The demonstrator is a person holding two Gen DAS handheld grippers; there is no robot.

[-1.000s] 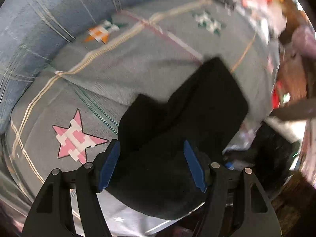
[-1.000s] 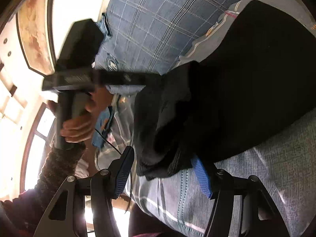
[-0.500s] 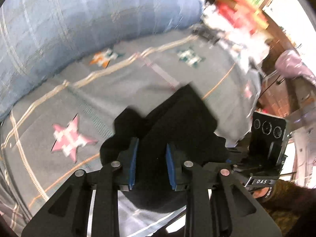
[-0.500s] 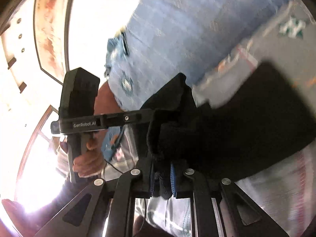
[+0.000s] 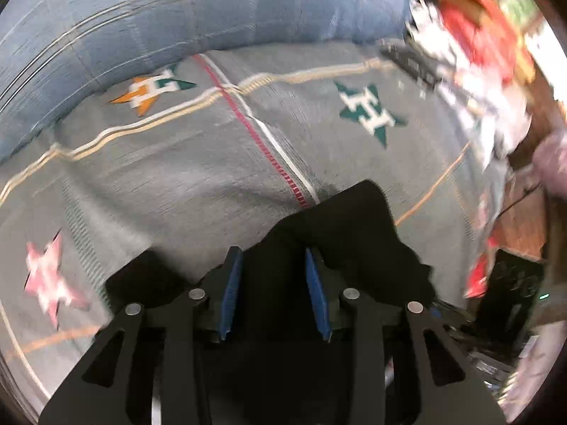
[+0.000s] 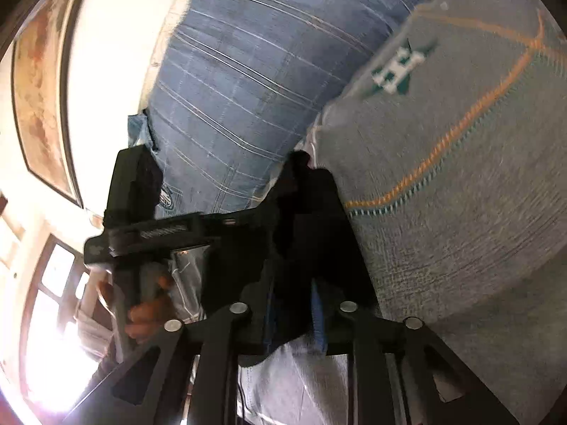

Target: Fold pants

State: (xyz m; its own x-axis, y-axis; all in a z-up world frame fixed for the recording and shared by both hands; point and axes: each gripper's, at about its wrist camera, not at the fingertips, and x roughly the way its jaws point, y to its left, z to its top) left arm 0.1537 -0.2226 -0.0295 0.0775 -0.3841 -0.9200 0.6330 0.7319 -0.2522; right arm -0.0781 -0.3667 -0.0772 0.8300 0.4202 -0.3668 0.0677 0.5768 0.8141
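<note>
The black pants (image 5: 354, 219) lie bunched on a grey bedspread (image 5: 198, 163), drawn up against my left gripper (image 5: 273, 253). Its blue pads (image 5: 230, 283) have a thick fold of the black cloth between them, filling the gap, and the jaws are opening slightly. In the right wrist view the same pants (image 6: 312, 194) hang as a dark bunch between the pads of my right gripper (image 6: 294, 283), whose jaws are also opening a little with the cloth touching both sides. The left gripper's body (image 6: 152, 226) and the hand (image 6: 149, 315) holding it show at the left of that view.
A big blue plaid bolster (image 5: 177, 10) runs along the far side of the bed. Star patches (image 5: 368, 113) mark the spread. Red and white clutter (image 5: 475, 46) crowds the right end. A framed picture (image 6: 39, 88) hangs on the wall above a bright window (image 6: 53, 318).
Both grippers stood wide around the pants a second ago, then closed on the cloth. The pants have been pulled toward the near edge, so more bedspread shows beyond them.
</note>
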